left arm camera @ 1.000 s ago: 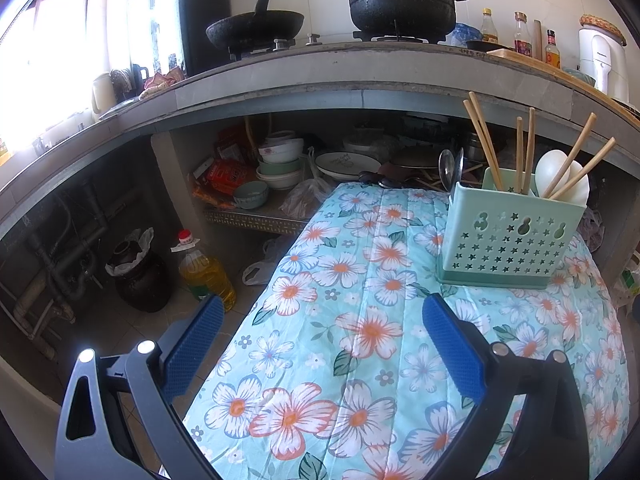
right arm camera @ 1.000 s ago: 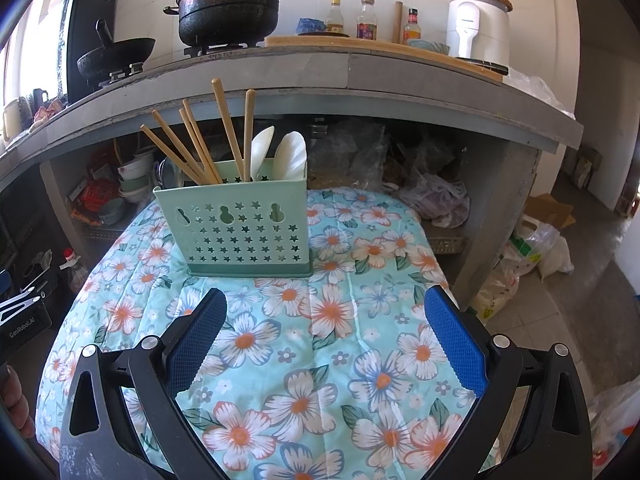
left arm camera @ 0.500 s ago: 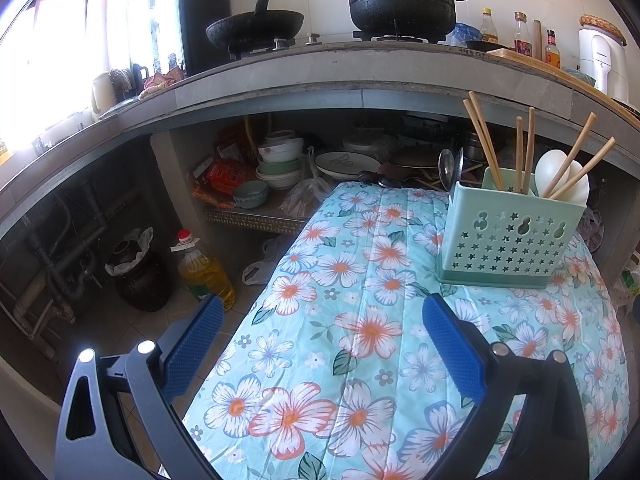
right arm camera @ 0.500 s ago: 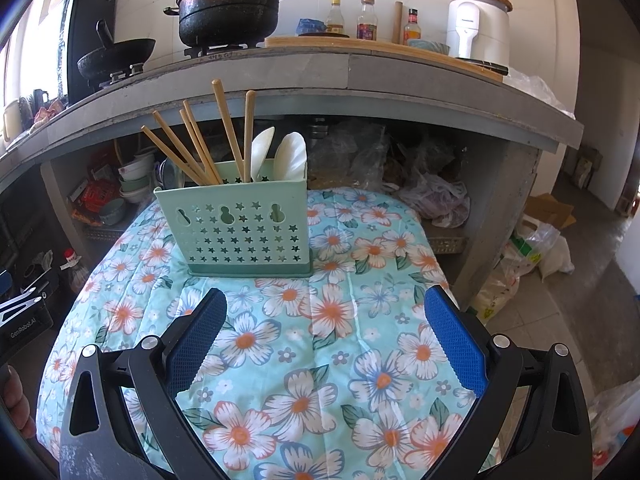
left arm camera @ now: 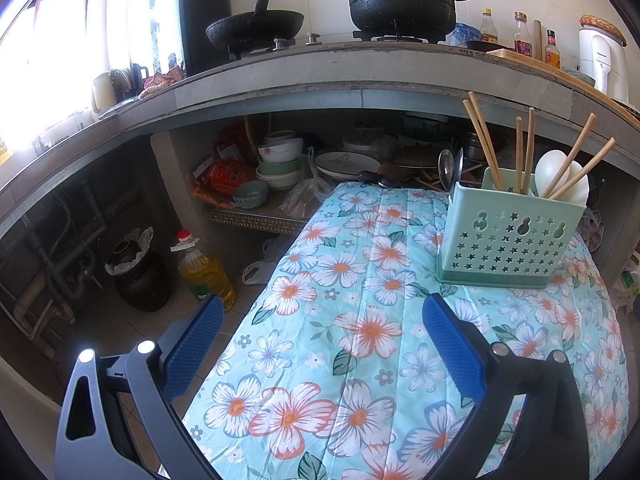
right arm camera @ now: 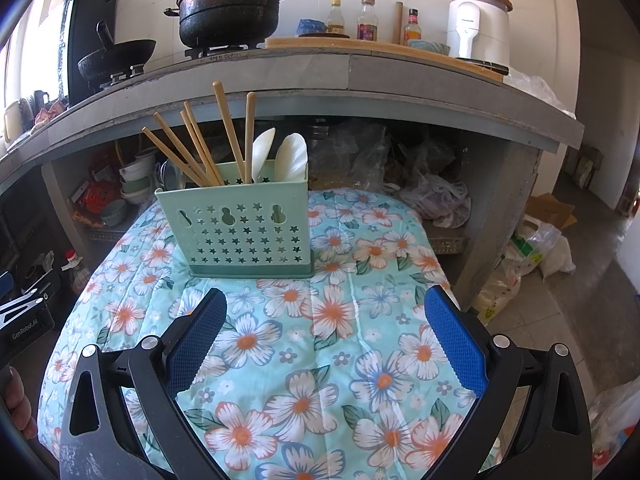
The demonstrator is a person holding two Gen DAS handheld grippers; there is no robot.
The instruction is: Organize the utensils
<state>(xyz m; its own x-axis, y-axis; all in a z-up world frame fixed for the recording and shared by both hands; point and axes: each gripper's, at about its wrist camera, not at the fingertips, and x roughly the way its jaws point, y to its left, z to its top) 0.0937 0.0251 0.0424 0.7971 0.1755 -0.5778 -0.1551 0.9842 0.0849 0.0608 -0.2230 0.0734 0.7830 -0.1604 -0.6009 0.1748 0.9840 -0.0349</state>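
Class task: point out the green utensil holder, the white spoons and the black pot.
green utensil holder [right arm camera: 244, 236], right wrist view, front perforated wall.
white spoons [right arm camera: 294, 158], right wrist view, one spoon's bowl.
black pot [right arm camera: 228, 20], right wrist view, side wall.

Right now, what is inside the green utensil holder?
Inside the green utensil holder stand several wooden chopsticks, leaning left, and two white spoons on the right. Their lower ends, and anything lying at the bottom, are hidden by the perforated wall.
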